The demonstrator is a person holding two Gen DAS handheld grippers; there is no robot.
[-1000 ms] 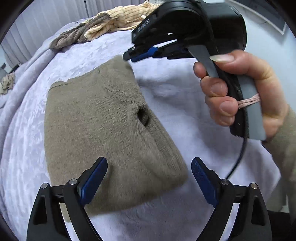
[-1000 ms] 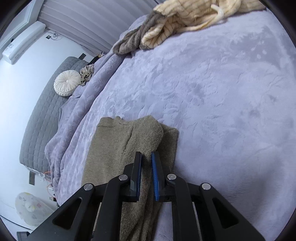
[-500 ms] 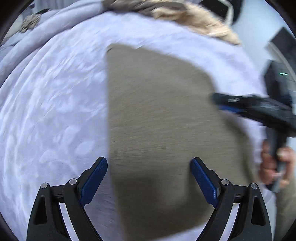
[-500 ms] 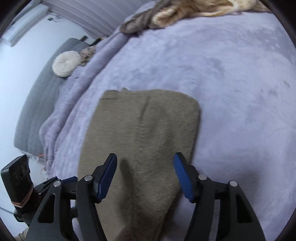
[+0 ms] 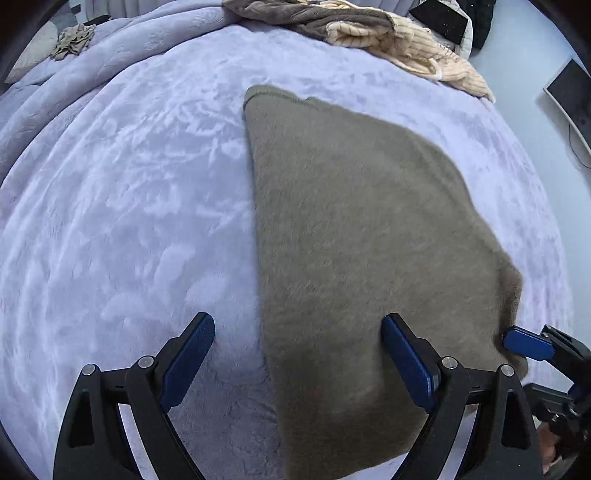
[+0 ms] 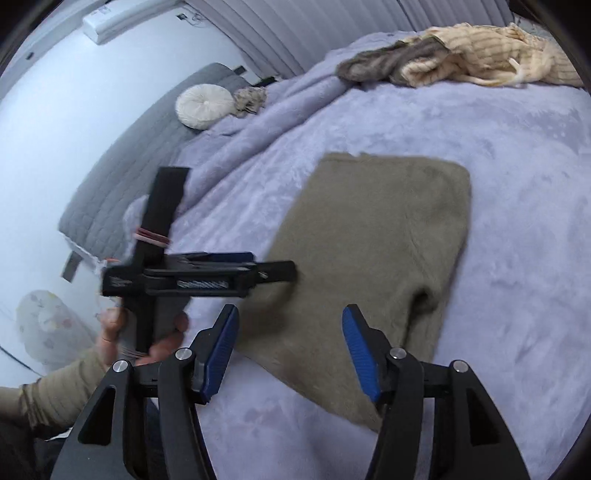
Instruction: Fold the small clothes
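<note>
A folded olive-brown fuzzy garment lies flat on the lavender bed blanket; it also shows in the right wrist view. My left gripper is open and empty, just above the garment's near left edge. My right gripper is open and empty over the garment's near end. The left gripper also shows from the side in the right wrist view, at the garment's left edge. A blue fingertip of the right gripper shows at the garment's right corner.
A pile of cream striped and grey-brown clothes lies at the far side of the bed. A round white cushion and a small crumpled cloth sit by the grey headboard.
The right gripper opened from nearly shut and drew back off the garment. The left gripper swung round to the garment's near left edge. The garment now lies flat and folded.
</note>
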